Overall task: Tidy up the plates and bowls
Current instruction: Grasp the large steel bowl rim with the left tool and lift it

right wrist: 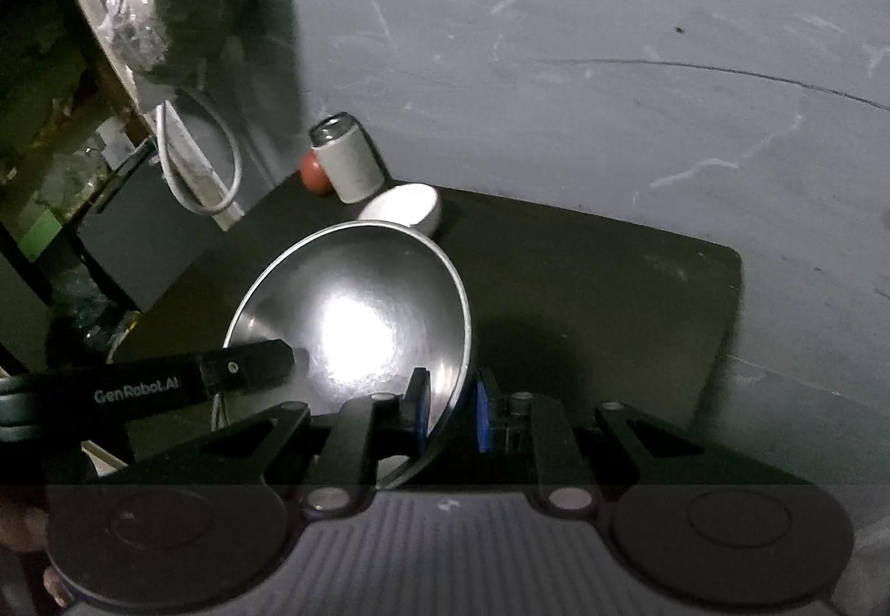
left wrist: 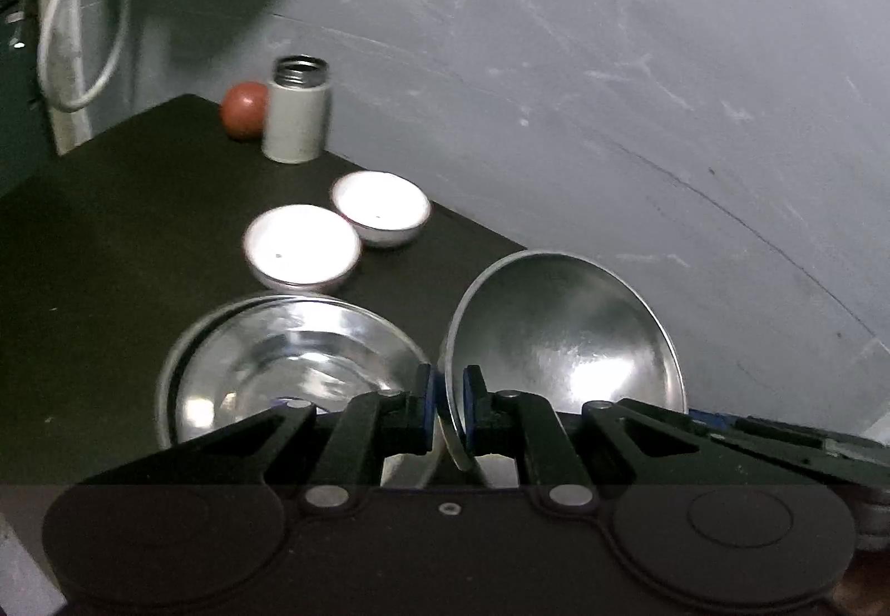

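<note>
Jaws of both grippers, left (left wrist: 446, 396) and right (right wrist: 451, 402), pinch opposite rims of one tilted steel bowl (right wrist: 356, 316).

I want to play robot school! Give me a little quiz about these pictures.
1. How many white bowls sit on the dark table in the left wrist view?
2. True or false: the grey flask has its lid on.
3. What is the left gripper pinching? A) a spoon B) the rim of a tilted steel bowl C) a cup

Key:
1. Two, side by side.
2. False. Its top is open.
3. B. The tilted steel bowl has its rim between the two pads.
</note>
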